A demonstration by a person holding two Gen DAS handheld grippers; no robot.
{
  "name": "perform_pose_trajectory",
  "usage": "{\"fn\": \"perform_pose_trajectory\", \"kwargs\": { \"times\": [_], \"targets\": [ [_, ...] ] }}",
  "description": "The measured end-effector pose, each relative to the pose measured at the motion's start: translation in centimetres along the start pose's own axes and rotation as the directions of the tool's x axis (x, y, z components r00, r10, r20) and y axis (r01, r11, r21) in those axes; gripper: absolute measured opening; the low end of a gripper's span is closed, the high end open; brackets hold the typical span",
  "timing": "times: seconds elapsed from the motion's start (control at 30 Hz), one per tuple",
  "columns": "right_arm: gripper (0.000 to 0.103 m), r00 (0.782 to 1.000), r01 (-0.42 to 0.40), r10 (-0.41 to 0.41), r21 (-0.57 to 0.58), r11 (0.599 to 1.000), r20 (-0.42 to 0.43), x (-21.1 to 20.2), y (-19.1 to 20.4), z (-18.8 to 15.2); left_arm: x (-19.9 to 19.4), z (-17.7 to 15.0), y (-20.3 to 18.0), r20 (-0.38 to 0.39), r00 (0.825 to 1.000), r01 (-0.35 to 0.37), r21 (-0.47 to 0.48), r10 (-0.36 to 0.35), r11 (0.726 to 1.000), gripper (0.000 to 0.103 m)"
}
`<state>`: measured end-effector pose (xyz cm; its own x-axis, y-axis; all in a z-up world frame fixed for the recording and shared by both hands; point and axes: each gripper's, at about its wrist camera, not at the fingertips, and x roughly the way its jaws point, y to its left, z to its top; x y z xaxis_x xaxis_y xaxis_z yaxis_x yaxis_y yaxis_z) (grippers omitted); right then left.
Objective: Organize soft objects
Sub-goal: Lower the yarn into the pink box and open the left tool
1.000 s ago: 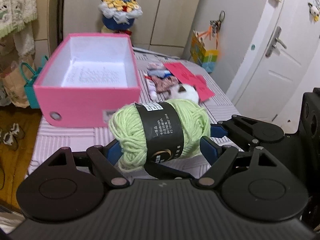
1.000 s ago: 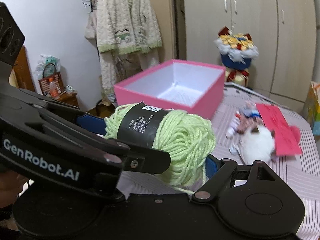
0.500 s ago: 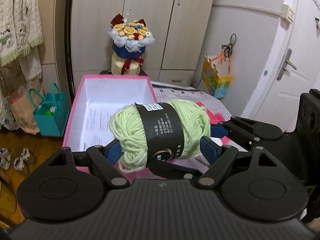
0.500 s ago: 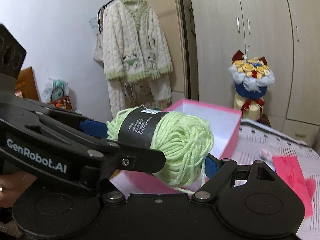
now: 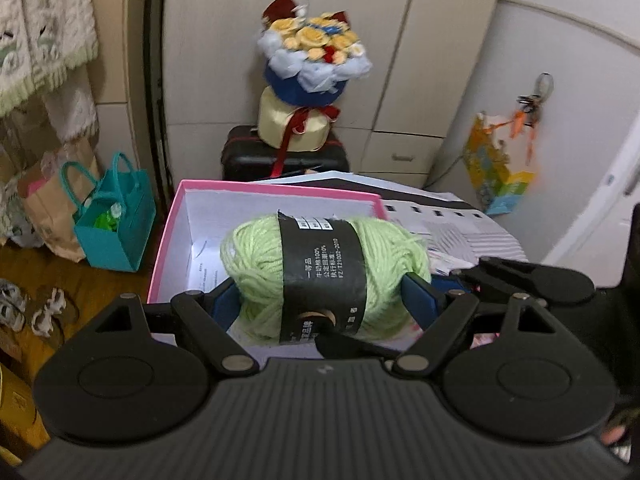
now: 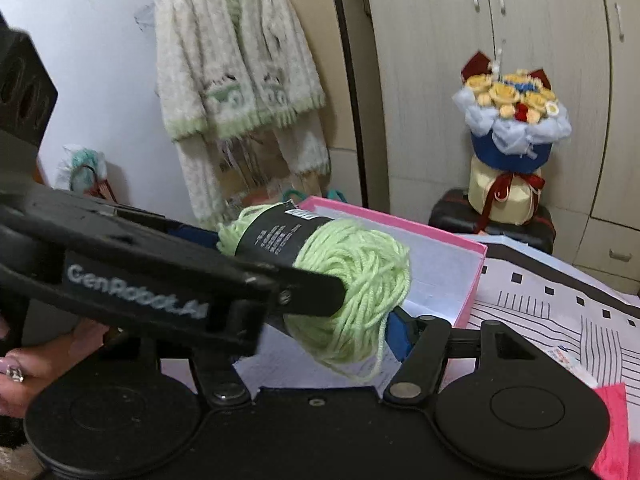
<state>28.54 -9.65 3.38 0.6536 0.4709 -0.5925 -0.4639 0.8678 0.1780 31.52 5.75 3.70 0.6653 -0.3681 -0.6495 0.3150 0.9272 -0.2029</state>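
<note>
A light green yarn ball (image 5: 320,272) with a black label hangs between both grippers, over the open white inside of the pink box (image 5: 280,193). My left gripper (image 5: 320,300) is shut on it, a blue pad at each end. In the right wrist view the yarn ball (image 6: 356,280) sits behind the left gripper (image 6: 262,264), which crosses the picture. My right gripper (image 6: 332,328) is closing on the ball. Its right pad presses the ball's lower side and its left finger is hidden. The pink box (image 6: 400,220) lies just beyond.
The box stands on a striped tablecloth (image 6: 560,312) with a pink sheet (image 6: 612,420) at the near right. Behind are a flower bouquet (image 5: 316,52) on a black case (image 5: 248,156), wardrobe doors, a hanging cardigan (image 6: 236,80), and a teal bag (image 5: 116,220) on the floor. A hand (image 6: 24,360) grips the left tool.
Both grippers carried the yarn ball forward from in front of the pink box to above its open inside. The small toys on the table have dropped out of view.
</note>
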Motion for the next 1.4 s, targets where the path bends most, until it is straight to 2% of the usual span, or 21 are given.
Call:
{"fn": "perform_pose_trajectory", "kwargs": {
  "times": [0.1, 0.33, 0.83, 0.97, 1.1, 1.27, 1.4],
  "targets": [
    [0.070, 0.999, 0.027, -0.026, 0.002, 1.000, -0.038, 2.0, -0.7, 0.2, 2.1, 0.3, 0.6, -0.017, 1.000, -0.010, -0.014, 0.010, 1.000, 0.082],
    [0.070, 0.986, 0.113, -0.122, -0.085, 0.990, -0.116, 5.5, -0.7, 0.8, 6.1, 0.7, 3.2, -0.063, 0.998, 0.010, -0.114, -0.018, 0.993, 0.080],
    [0.070, 0.949, 0.186, -0.219, -0.160, 0.969, -0.226, 8.5, 0.0, 1.2, 8.7, 0.0, 4.6, -0.137, 0.991, -0.009, -0.160, -0.013, 0.987, 0.079],
    [0.074, 0.935, 0.220, -0.261, -0.184, 0.958, -0.240, 8.9, 0.3, 1.2, 9.2, 0.0, 5.1, -0.171, 0.985, -0.011, -0.207, -0.025, 0.978, 0.078],
    [0.075, 0.930, 0.259, -0.301, -0.202, 0.944, -0.212, 8.3, 0.6, 1.2, 8.7, -0.2, 5.3, -0.175, 0.984, 0.002, -0.222, -0.042, 0.975, 0.078],
    [0.076, 0.945, 0.238, -0.269, -0.172, 0.956, -0.185, 6.5, 0.9, 1.1, 6.1, -0.5, 4.7, -0.121, 0.992, -0.045, -0.136, 0.029, 0.990, 0.078],
    [0.076, 0.956, 0.220, -0.243, -0.147, 0.964, -0.166, 4.8, 1.3, 0.8, 3.1, -1.0, 4.4, -0.072, 0.996, -0.056, -0.084, 0.050, 0.995, 0.079]
  ]
}}
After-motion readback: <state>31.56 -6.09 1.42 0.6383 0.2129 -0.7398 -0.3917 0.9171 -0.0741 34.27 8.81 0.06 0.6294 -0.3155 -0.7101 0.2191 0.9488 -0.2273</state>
